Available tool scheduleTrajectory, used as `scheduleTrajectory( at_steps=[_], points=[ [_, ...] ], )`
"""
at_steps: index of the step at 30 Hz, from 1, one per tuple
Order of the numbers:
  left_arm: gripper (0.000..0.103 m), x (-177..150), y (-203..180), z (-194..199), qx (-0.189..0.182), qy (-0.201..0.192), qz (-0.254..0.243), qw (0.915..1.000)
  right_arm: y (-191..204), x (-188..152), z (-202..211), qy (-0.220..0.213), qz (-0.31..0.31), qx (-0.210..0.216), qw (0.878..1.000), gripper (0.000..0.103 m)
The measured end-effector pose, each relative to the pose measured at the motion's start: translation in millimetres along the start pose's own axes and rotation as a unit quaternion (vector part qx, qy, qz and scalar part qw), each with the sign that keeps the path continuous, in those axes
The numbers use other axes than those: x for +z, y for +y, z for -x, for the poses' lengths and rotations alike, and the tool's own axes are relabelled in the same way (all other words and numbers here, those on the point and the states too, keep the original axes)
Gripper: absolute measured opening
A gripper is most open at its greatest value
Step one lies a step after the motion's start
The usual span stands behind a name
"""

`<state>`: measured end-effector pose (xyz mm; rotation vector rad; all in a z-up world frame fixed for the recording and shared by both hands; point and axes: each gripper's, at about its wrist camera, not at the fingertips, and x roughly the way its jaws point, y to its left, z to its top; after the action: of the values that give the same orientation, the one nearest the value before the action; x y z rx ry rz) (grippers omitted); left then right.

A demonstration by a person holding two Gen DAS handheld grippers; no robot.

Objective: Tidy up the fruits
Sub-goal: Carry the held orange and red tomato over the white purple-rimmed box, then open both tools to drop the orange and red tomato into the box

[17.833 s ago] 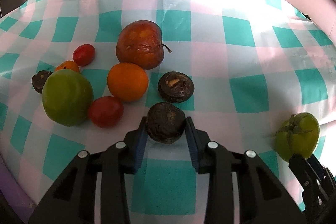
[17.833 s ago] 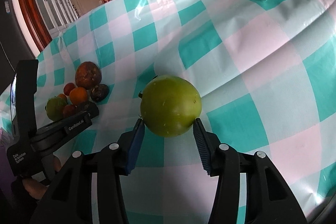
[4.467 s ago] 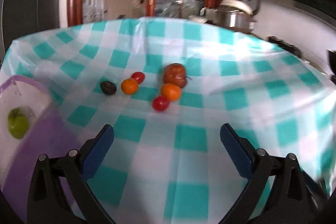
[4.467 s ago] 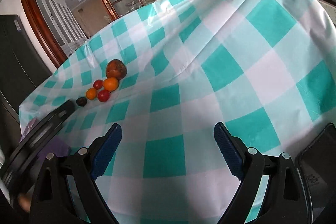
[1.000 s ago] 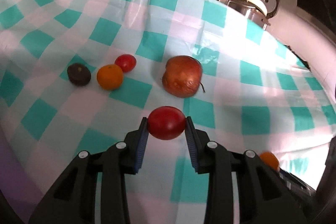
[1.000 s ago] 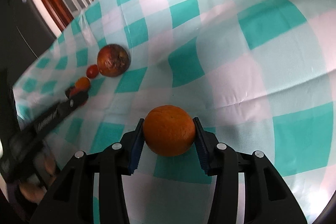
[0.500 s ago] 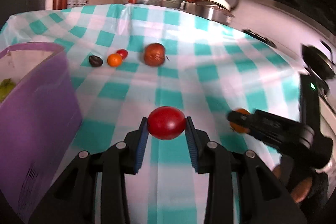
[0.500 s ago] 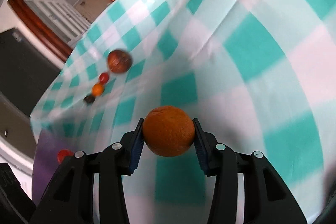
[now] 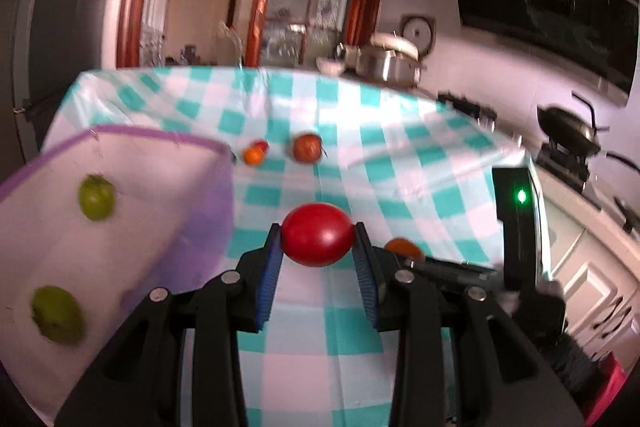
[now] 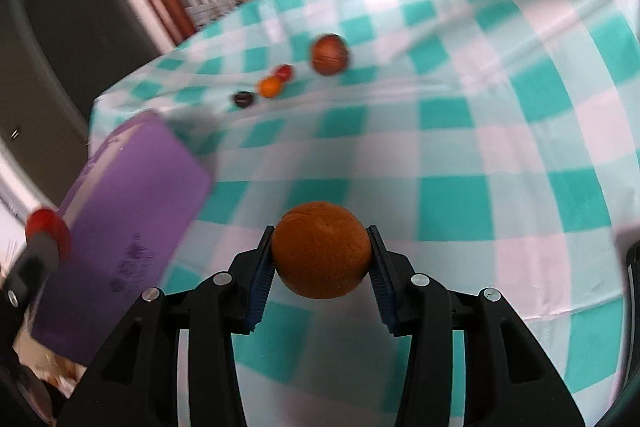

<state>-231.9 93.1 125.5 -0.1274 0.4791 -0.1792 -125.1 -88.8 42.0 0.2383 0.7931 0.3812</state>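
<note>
**Operator:** Tomato (image 9: 317, 239) sits clamped between the blue pads of the left gripper (image 9: 317, 247), clear of the checked tablecloth (image 9: 400, 163), just beside the purple bin (image 9: 208, 211). Orange (image 10: 320, 255) is pinched the same way in the right gripper (image 10: 320, 261), above the cloth and right of the bin (image 10: 132, 211). Both claws narrow, each full.

**Observer:** Which step do you log?

**Operator:** Carry to the bin, I judge. Neither fruit is over the opening yet. Next move calls for bringing the left claw across the purple rim, lowering, then spreading the pads so the tomato drops softly. The orange should follow once the left claw is out of the way; the two claws are close, so I would take turns.

**Observer:** Bin contents?

**Operator:** Left view shows two green fruits (image 9: 96, 197) and (image 9: 58, 315) against the pale inside. Blurred, so I cannot tell more, nor whether anything else lies deeper.

**Observer:** What remains out?

**Operator:** Far on the cloth, in a loose row: a large brownish-red fruit (image 10: 330, 54), a small red one (image 10: 285, 71), a small orange one (image 10: 270, 87), a dark one (image 10: 244, 99). Well apart from both claws. Beyond the table, pots on a counter (image 9: 388, 61).
</note>
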Motion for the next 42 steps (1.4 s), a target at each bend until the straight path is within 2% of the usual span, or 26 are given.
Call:
scheduleTrajectory(
  at_steps=[5, 8, 13, 17, 19, 23, 29, 32, 36, 39, 42],
  points=[
    [0.035, 20.1, 36.7, 32.0, 0.026, -0.035, 0.035, 0.9984, 52.4, 4.8, 15.6, -0.016, 0.056, 0.041, 0.997, 0.044],
    [0.036, 28.6, 64.2, 48.8, 0.055, -0.047, 0.05, 0.9961, 81.1, 8.9, 26.4, -0.029, 0.08, 0.064, 0.994, 0.044],
    [0.036, 29.5, 115.5, 62.3, 0.108, -0.042, 0.07, 0.9908, 133.9, 16.6, 35.6, -0.037, 0.118, 0.101, 0.987, 0.044],
    [0.036, 24.8, 153.3, 62.9, 0.139, -0.023, 0.096, 0.9854, 176.6, 21.2, 32.6, -0.032, 0.146, 0.129, 0.98, 0.044],
    [0.036, 22.8, 164.4, 58.7, 0.152, -0.009, 0.093, 0.9839, 199.3, 22.0, 25.5, -0.03, 0.174, 0.13, 0.976, 0.044],
    [0.036, 16.0, 185.7, 48.8, 0.175, 0.024, 0.088, 0.9804, 234.0, 22.3, -4.2, 0.0, 0.215, 0.117, 0.97, 0.044],
    [0.036, 26.0, 209.7, 30.2, 0.208, 0.067, 0.051, 0.9745, 263.2, 34.3, -62.2, 0.091, 0.288, 0.045, 0.952, 0.044],
    [0.036, 27.4, 221.2, 23.0, 0.223, 0.095, 0.043, 0.9693, 267.5, 35.8, -85.2, 0.129, 0.318, 0.013, 0.939, 0.044],
    [0.036, 21.3, 229.7, 12.8, 0.226, 0.127, 0.04, 0.965, 273.1, 23.6, -109.2, 0.161, 0.373, -0.043, 0.913, 0.044],
    [0.037, 20.6, 232.3, 10.2, 0.218, 0.134, 0.043, 0.9658, 272.4, 16.2, -121.7, 0.183, 0.39, -0.058, 0.901, 0.044],
    [0.043, 20.3, 231.7, 5.6, 0.224, 0.139, 0.039, 0.9638, 271.4, 12.6, -124.0, 0.182, 0.401, -0.066, 0.895, 0.045]
  ],
)
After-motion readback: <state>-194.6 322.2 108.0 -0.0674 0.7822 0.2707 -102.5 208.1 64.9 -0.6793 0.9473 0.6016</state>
